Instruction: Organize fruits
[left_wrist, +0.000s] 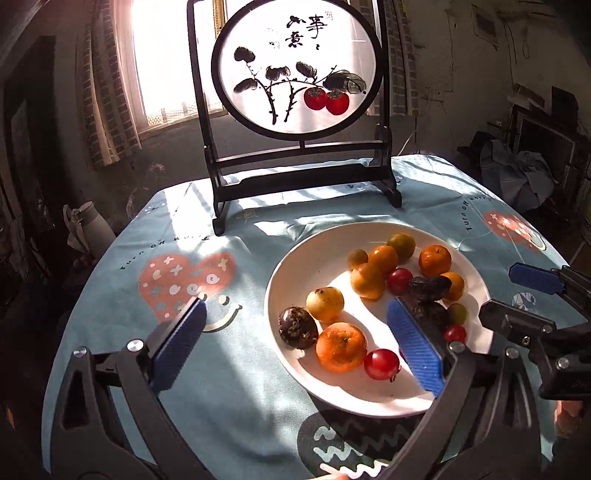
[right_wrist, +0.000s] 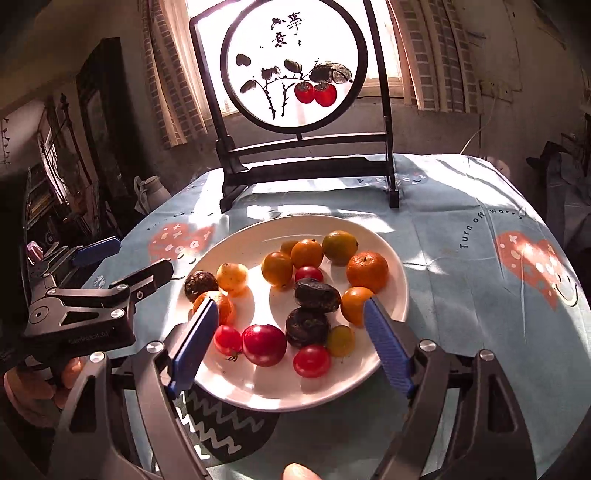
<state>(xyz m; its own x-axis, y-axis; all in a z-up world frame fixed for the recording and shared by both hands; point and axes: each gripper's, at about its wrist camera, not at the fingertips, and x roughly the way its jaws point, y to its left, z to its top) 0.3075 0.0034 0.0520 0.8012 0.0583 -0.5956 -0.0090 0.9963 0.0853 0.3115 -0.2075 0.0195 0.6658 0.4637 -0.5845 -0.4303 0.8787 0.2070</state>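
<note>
From the left wrist view, the left gripper (left_wrist: 295, 343) stood wide apart and held nothing, one blue pad over the cloth-covered counter (left_wrist: 229, 387) and the other over the near side of the white plate (left_wrist: 295, 273). All the fruit that showed lay on that plate, none on the cloth. The right gripper (left_wrist: 517, 295) came in at the right edge, also spread and empty. Here I counted two wrinkled oranges, the nearer one (left_wrist: 341, 346) beside a dark passion fruit (left_wrist: 297, 327) and a pale yellow fruit (left_wrist: 325, 304). The rest was partly hidden behind the pad.

From the right wrist view, the right gripper (right_wrist: 291, 328) hovered wide over the plate's near half, framing the red and dark fruit without touching any. The count was clearer here: two oranges, five small smooth orange-to-green citrus with a sixth that may sit half hidden at the back, one pale yellow fruit, three dark fruits, four red tomatoes, among them the largest (right_wrist: 264, 345), and one small yellow-green one (right_wrist: 340, 340).

The kinds lay mixed, not grouped, so sorting seemed still open; yet if the plate alone was the goal, the fruit already lay gathered there. I judged the step to be choosing a piece. A pick would call for narrowing the gripper on one fruit without nudging its close neighbours.
</note>
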